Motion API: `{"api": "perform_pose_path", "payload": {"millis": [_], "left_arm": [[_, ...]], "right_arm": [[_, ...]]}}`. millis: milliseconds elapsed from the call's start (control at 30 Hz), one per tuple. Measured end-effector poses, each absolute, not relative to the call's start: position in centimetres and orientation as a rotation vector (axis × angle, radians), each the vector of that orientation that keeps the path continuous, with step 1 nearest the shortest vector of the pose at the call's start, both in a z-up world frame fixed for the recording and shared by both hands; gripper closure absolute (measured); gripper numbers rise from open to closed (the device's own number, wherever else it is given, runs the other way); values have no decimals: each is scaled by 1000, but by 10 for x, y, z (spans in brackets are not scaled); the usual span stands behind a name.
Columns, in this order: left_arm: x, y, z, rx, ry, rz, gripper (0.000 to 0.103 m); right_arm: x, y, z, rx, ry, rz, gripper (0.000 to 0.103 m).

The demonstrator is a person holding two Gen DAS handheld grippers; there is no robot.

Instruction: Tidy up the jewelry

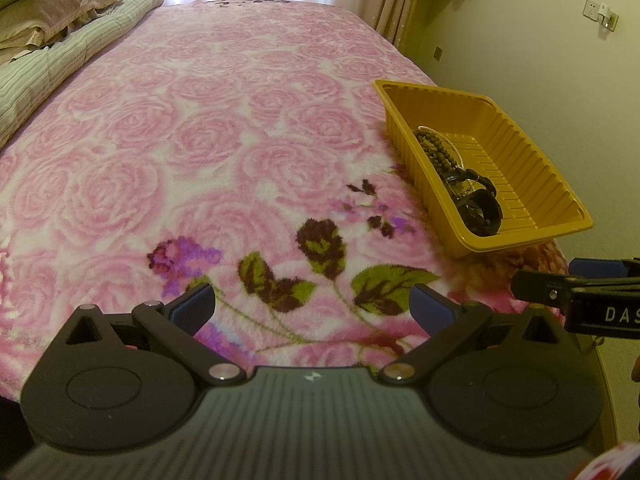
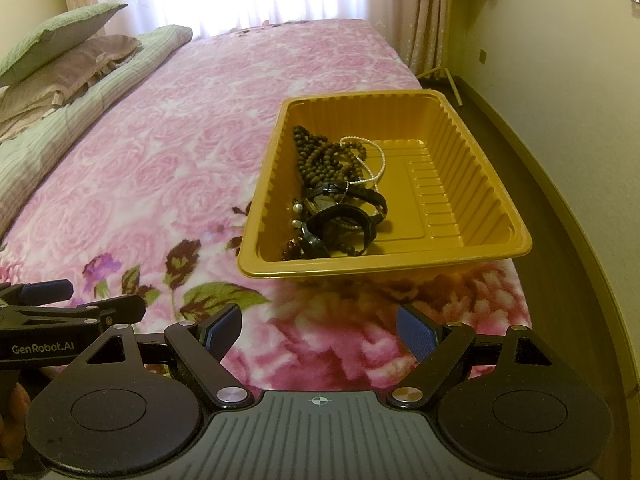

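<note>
A yellow plastic tray (image 2: 460, 128) sits on the pink floral bed near its right edge; it also shows in the left wrist view (image 1: 532, 148). Inside lie a brown bead necklace (image 2: 320, 156), a thin white pearl chain (image 2: 378, 156), black watches (image 2: 344, 216) and small pearl pieces. In the left wrist view the beads (image 1: 434, 148) and a black watch (image 1: 482, 208) show. My left gripper (image 1: 312, 304) is open and empty above the blanket, left of the tray. My right gripper (image 2: 320, 332) is open and empty, just before the tray's near rim.
Pillows (image 2: 60, 52) and a striped green quilt (image 1: 52, 76) are piled at the bed's far left. Curtains (image 2: 432, 12) hang behind the bed. The floor and wall (image 2: 560, 100) run close along the bed's right edge, right of the tray.
</note>
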State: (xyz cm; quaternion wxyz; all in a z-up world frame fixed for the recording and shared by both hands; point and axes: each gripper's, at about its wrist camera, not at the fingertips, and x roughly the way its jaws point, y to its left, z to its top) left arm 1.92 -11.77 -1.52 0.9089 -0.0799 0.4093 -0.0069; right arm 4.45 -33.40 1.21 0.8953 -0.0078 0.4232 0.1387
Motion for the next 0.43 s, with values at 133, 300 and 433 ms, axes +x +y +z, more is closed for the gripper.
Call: {"api": "perform_pose_path", "payload": {"millis": [133, 300, 433], "left_arm": [[20, -118, -15, -166, 846, -14, 0], [18, -116, -16, -181, 843, -8, 0], [16, -113, -15, -196, 829, -21, 0]], "right_arm": [[44, -334, 12, -17, 878, 287, 19], [44, -334, 12, -17, 878, 288, 19], [44, -334, 12, -16, 877, 287, 19]]}}
